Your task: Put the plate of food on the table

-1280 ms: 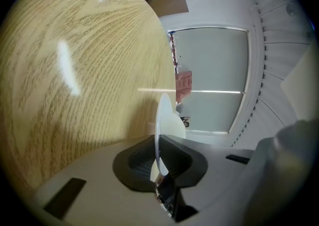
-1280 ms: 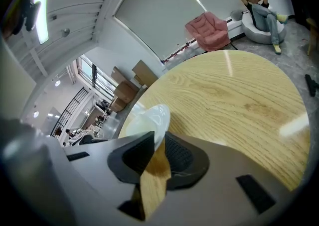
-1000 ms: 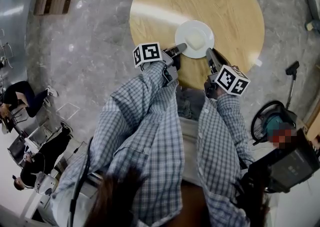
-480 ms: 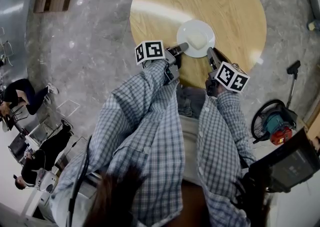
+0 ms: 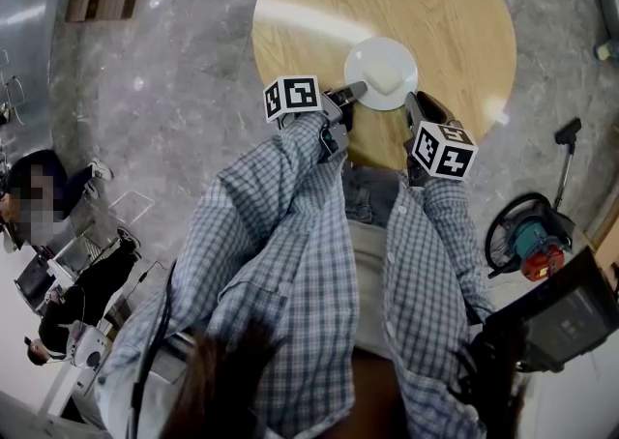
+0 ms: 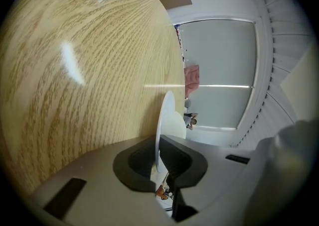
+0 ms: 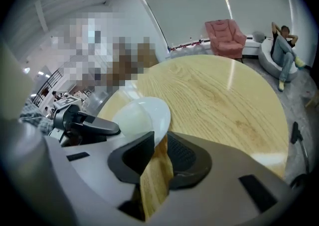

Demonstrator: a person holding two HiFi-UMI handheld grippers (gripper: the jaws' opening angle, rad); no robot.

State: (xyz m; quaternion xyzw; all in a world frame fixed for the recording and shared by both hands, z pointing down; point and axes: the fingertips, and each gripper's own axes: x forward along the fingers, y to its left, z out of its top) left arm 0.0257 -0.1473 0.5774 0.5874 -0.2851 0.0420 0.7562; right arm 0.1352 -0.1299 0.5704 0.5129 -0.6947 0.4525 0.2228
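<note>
**Plate pinched at two rim points, over the near part of the worktop**

Position: shallow round white plate with a pale mound of food in its well. It sits ahead of both grippers and between them, over the near part of the round, light wood-grain worktop. No view settles whether its base has touched the wood.

Left gripper: jaws closed on the plate's thin rim. Its own view shows the rim edge-on, running straight into the slot between the dark pads.

Right gripper: rim enters between the jaw tips on the opposite near side. Wood shows through the gap further back. It reads as gripping at the tips only.

Handling, as judged:
- Stiff and probably ceramic, so breakable if dropped or set down hard.
- The glossy surface looks slippery against the pads.
- Weight looks moderate, with the food adding a little at the centre.
- The food lies loose and could slide if the plate tilts.

Hold: the rim is the only purchase, and two opposed pinches suit it. A deeper bite on the right side would be safer. Both grippers should be level with each other, the plate flat, and both releases made together once the base is down.
</note>
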